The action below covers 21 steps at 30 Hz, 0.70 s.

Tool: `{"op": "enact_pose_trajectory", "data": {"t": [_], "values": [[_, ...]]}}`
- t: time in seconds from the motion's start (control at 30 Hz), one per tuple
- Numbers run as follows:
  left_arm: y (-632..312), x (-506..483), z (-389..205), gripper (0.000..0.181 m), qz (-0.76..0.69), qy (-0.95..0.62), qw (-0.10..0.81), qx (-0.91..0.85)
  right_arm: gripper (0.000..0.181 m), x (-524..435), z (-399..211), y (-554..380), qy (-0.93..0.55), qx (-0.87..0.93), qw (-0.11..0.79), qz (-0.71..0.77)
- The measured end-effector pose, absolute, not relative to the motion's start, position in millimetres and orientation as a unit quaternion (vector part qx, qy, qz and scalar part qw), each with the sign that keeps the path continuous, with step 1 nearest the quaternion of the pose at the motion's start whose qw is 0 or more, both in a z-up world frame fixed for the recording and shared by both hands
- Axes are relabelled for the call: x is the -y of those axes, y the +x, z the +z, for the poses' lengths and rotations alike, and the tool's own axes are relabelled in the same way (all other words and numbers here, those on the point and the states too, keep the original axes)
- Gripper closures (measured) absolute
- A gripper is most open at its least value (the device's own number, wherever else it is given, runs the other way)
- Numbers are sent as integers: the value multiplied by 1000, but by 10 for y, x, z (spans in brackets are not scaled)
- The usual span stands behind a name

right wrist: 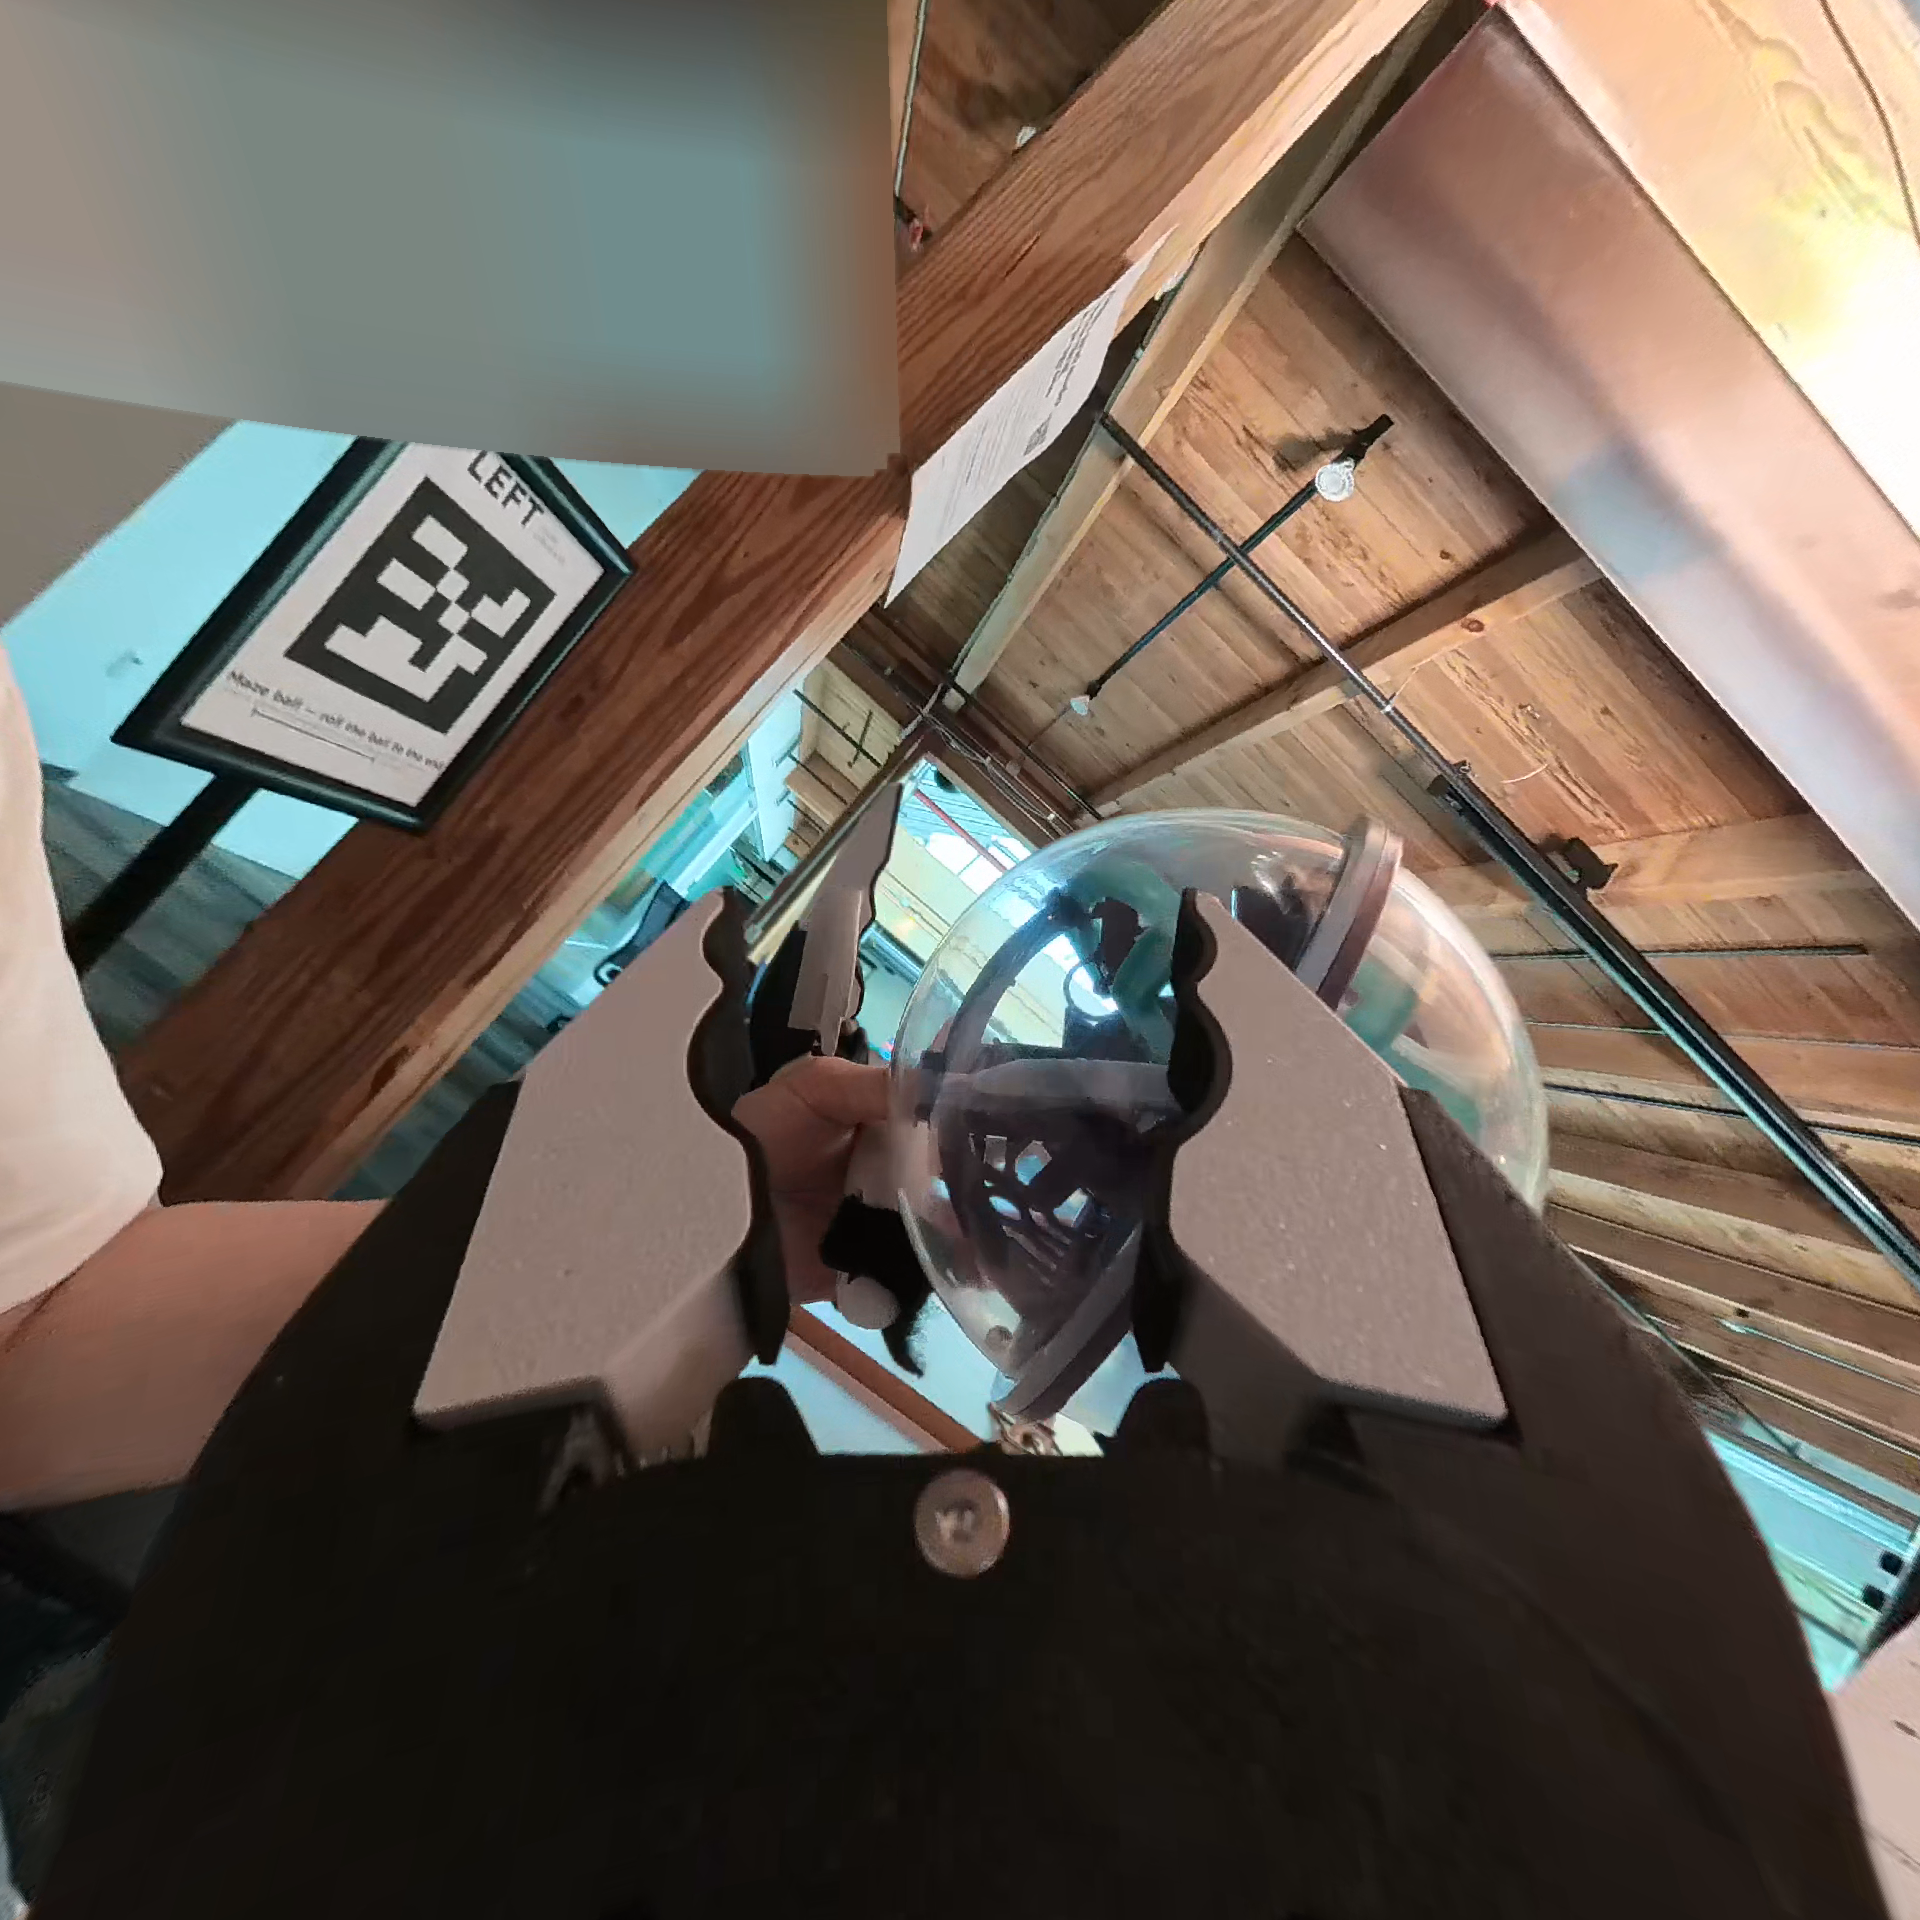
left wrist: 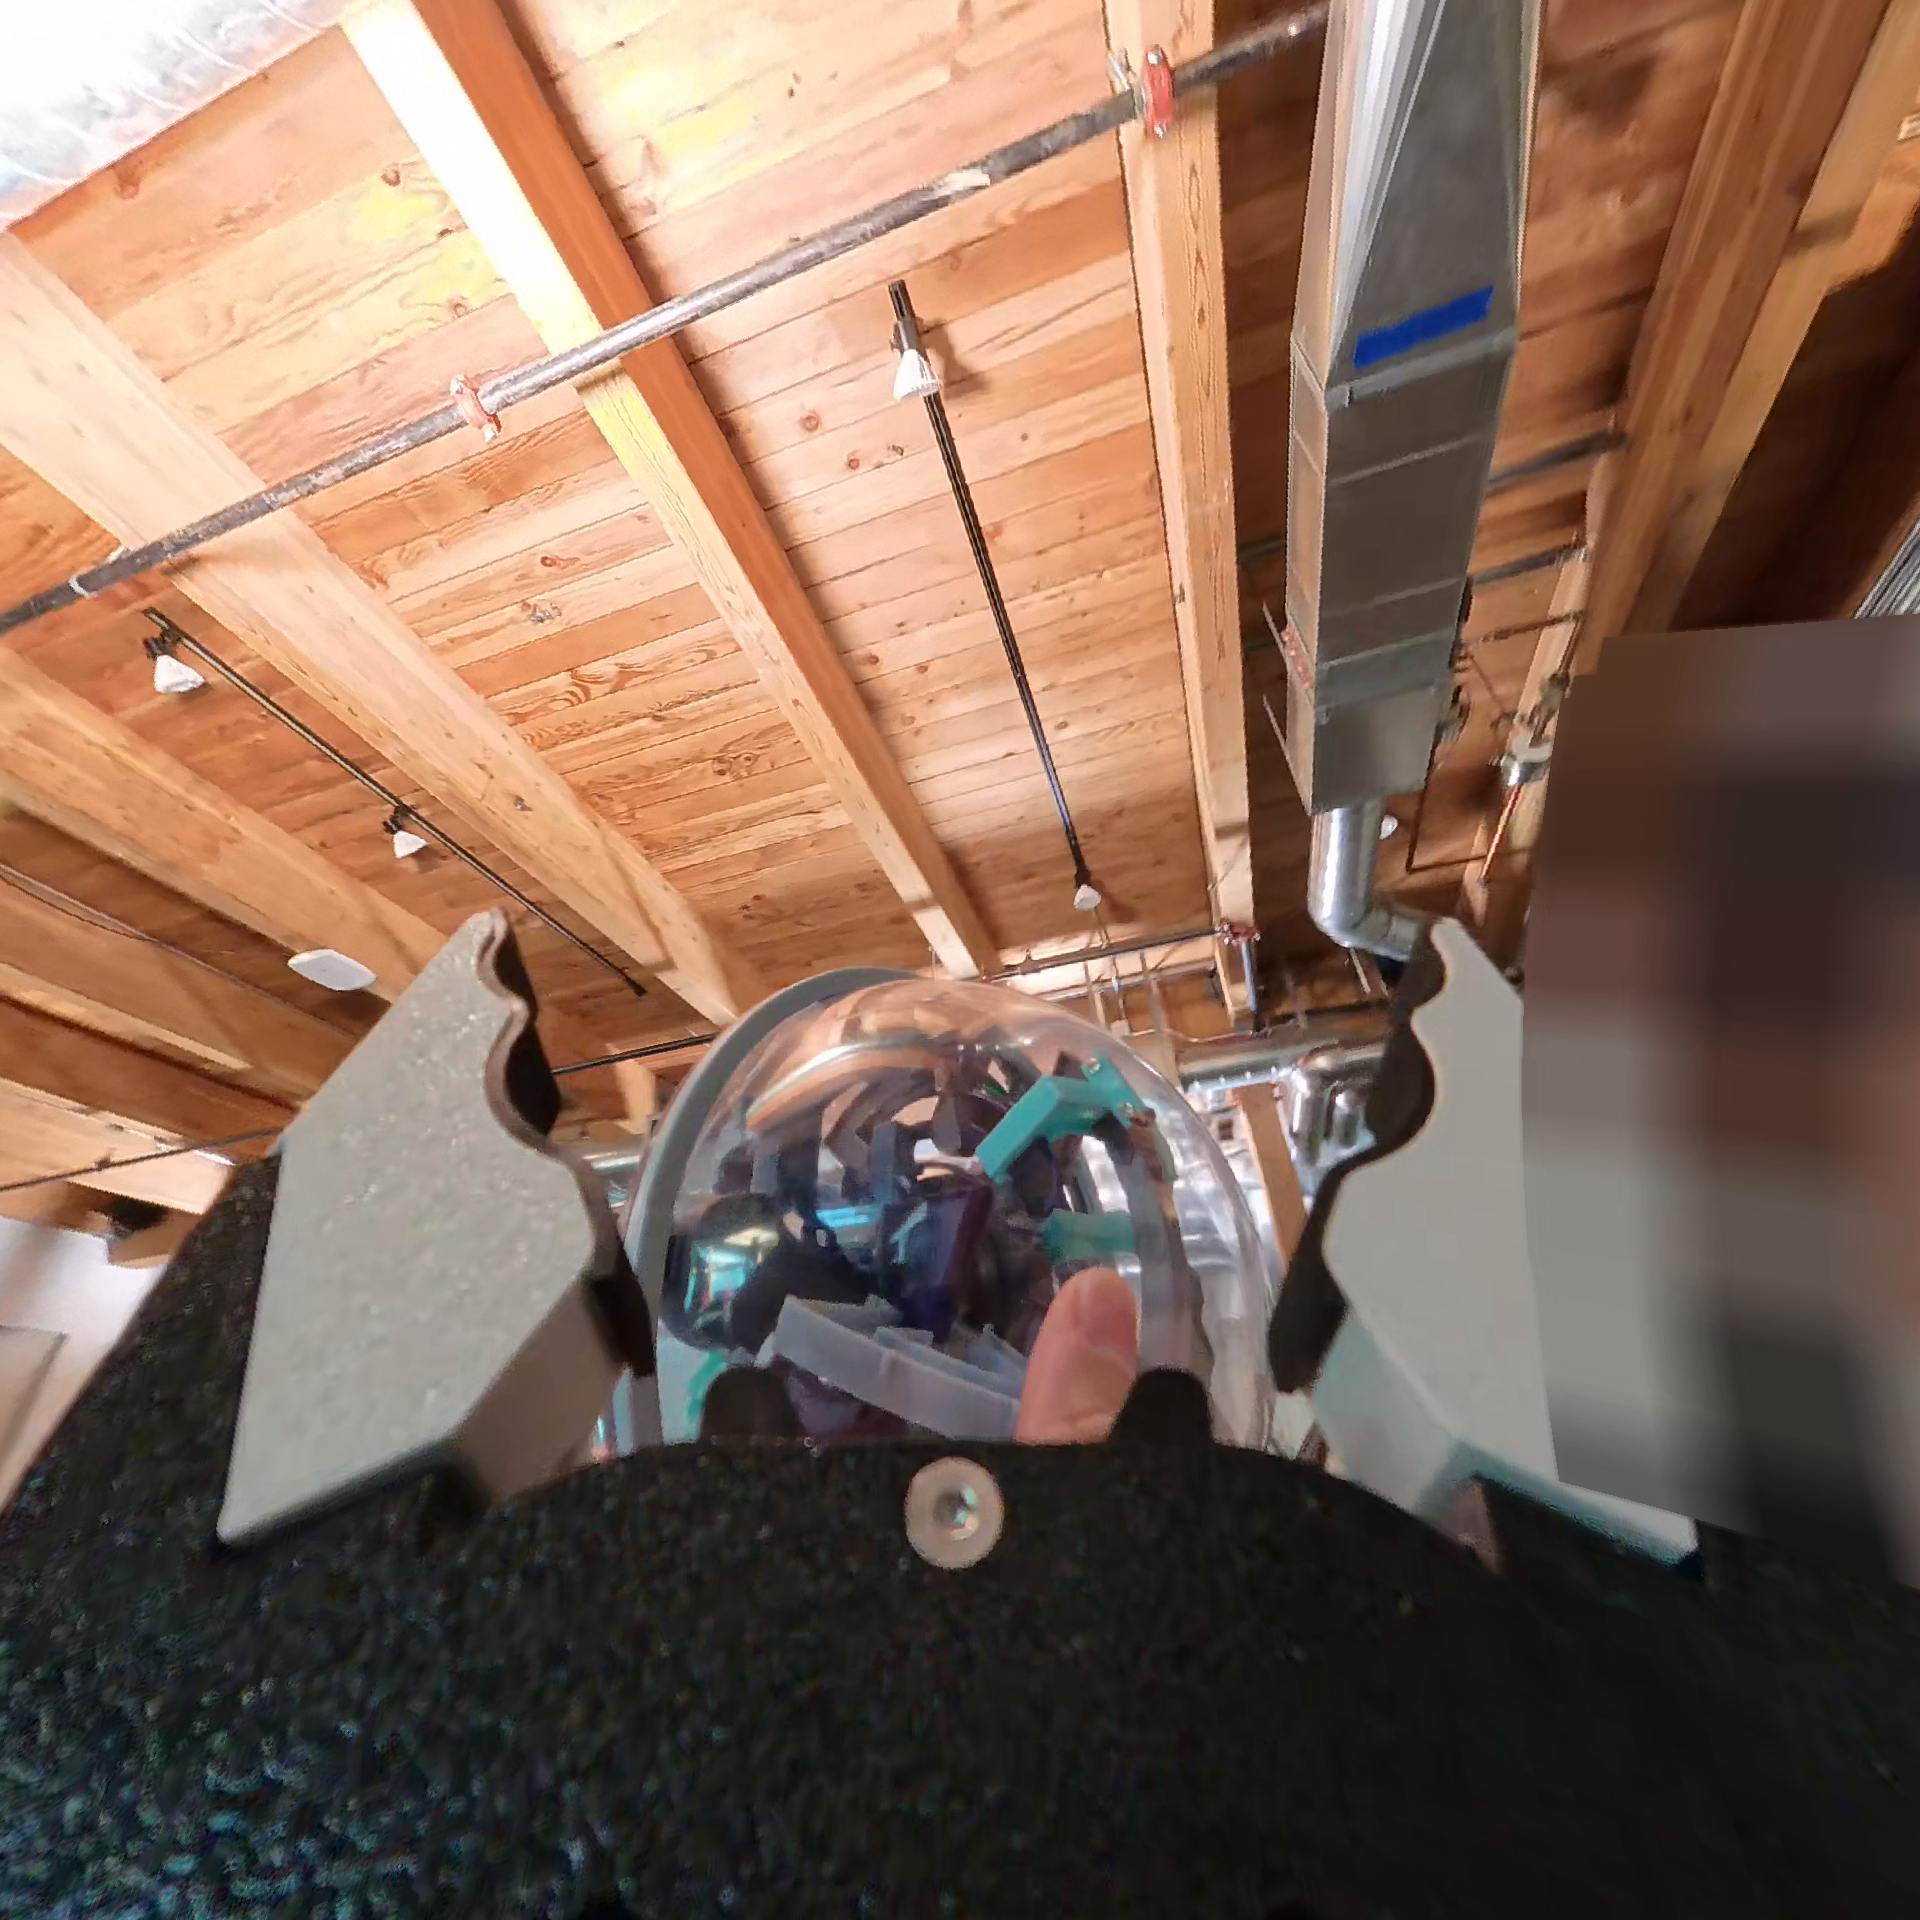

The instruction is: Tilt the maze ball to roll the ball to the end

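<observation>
The maze ball [left wrist: 935, 1195] is a clear sphere with teal, purple and grey tracks inside. In the left wrist view it sits low between the wide-set fingers of my left gripper [left wrist: 971, 945], whose pads press on both its sides. A person's fingertip [left wrist: 1081, 1351] shows through the shell. In the right wrist view the ball [right wrist: 1351, 1039] is held up in the air, partly behind the right finger of my right gripper [right wrist: 956, 920]. That gripper is open with nothing between its jaws. One finger of the left gripper [right wrist: 842, 935] and a hand [right wrist: 810, 1122] are to the left of the ball. I cannot pick out the small ball inside.
Both views point up at a wooden ceiling with beams, a pipe and track lights. A metal duct [left wrist: 1392, 468] hangs at the right. A framed black-and-white marker sign [right wrist: 384, 634] stands beside a wooden post [right wrist: 644, 790]. A person's arm [right wrist: 156, 1278] is at the left.
</observation>
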<state>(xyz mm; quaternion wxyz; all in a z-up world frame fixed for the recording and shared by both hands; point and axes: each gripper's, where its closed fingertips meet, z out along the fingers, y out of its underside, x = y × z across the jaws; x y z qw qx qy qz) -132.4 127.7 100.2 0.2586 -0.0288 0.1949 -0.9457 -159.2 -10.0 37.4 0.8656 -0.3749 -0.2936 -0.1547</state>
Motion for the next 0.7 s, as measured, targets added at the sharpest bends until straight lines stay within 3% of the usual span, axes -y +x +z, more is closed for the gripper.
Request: {"op": "enact_pose_trajectory", "data": {"t": [0.7], "values": [[-1894,-885,945,45,-861,158,412,-252,100,645,622,-1456,-253,248,931,92]]}}
